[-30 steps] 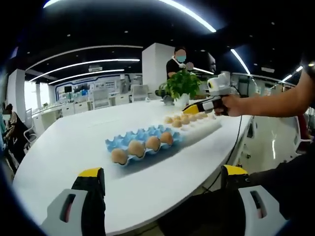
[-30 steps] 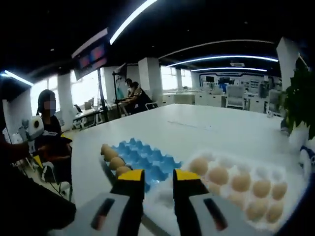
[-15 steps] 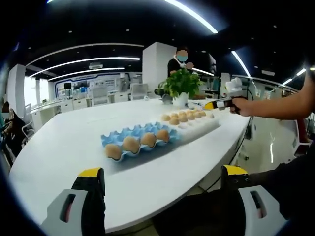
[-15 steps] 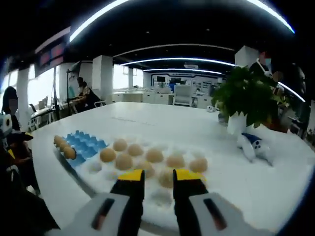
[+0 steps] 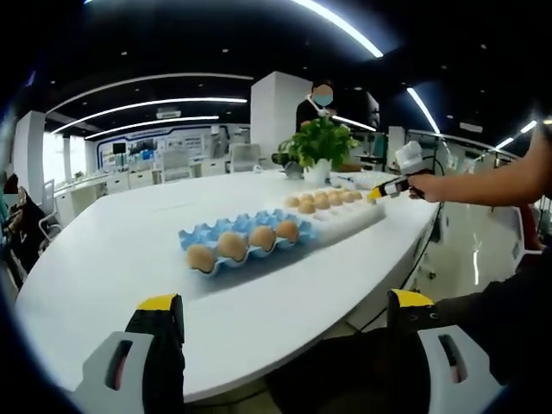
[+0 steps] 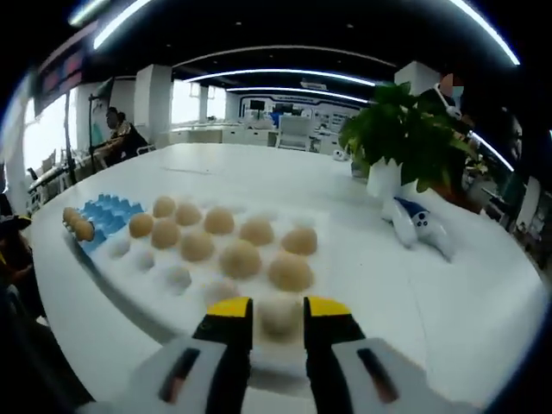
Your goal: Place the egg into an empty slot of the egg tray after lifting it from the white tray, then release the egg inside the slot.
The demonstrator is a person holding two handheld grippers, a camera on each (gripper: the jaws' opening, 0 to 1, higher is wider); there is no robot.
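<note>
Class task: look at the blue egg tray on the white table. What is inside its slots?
In the left gripper view, the blue egg tray holds three brown eggs in its near row. The slots behind look empty, though their bottoms are hidden by the tray's ridges.

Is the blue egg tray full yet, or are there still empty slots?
Still partly empty. The blue egg tray holds four eggs along its near row in the left gripper view; the cups behind them show bare blue.

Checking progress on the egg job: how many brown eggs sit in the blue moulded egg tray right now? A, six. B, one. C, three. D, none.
C: the left gripper view shows three brown eggs in a row along the near edge of the blue moulded egg tray, its other slots empty.
</note>
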